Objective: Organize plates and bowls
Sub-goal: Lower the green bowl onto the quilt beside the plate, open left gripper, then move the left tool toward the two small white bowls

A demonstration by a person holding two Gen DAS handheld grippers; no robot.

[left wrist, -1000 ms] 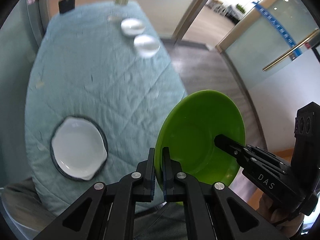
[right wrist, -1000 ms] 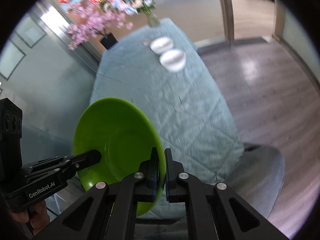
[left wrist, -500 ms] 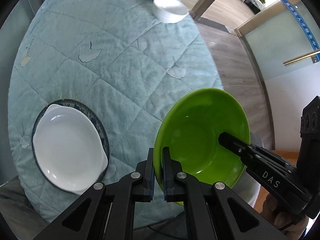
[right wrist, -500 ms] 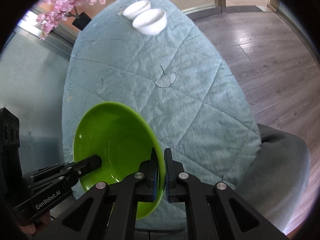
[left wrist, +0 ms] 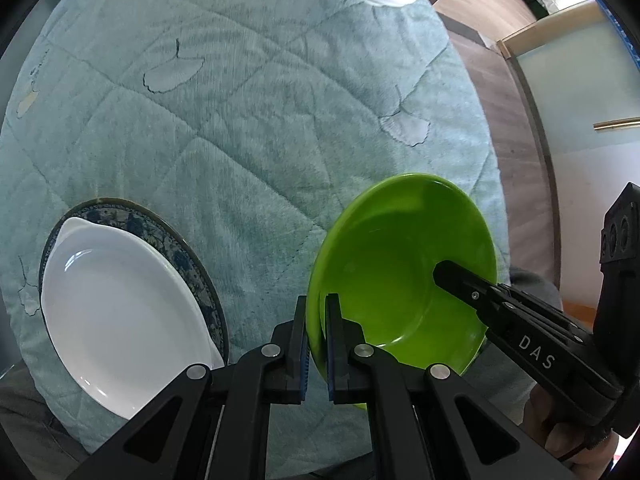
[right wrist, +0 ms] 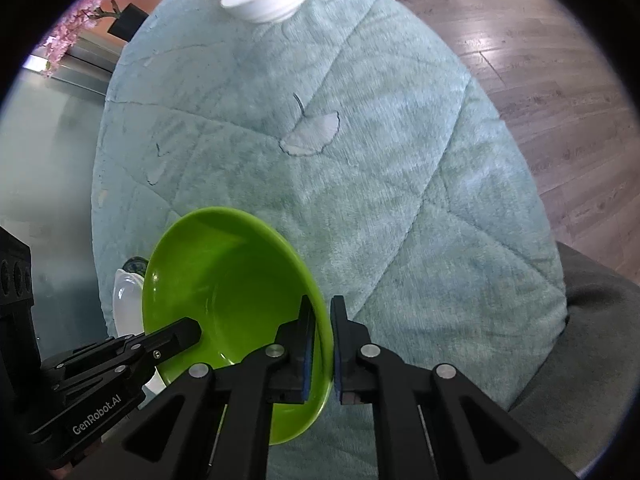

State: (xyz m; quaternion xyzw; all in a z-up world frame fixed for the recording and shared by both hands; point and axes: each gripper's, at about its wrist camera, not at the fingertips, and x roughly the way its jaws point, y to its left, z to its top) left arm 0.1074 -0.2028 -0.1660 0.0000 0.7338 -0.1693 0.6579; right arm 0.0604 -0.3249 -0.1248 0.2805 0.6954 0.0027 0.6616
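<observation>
Left wrist view: the left claw (left wrist: 316,336) pinches one rim of a shiny, round green bowl (left wrist: 404,272), and the right claw (right wrist: 322,344) pinches the other rim. The bowl is tilted above the fuzzy, quilted blue surface (left wrist: 248,128), beside a smooth white dish (left wrist: 120,320) on a blue patterned plate (left wrist: 176,248).

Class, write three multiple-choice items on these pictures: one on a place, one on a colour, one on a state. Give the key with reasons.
1. Where does the white dish sit?
A. on a blue-patterned plate
B. inside the green bowl
C. on the floor

2. What colour is the tablecloth?
A. red
B. pale teal
C. yellow

3. How is the green bowl held?
A. by no gripper
B. by the left gripper alone
C. by both, left gripper and right gripper

Key: A, the patterned rim shows around the dish; B, the quilted cloth is teal; C, each gripper's fingers pinch the rim.
</observation>
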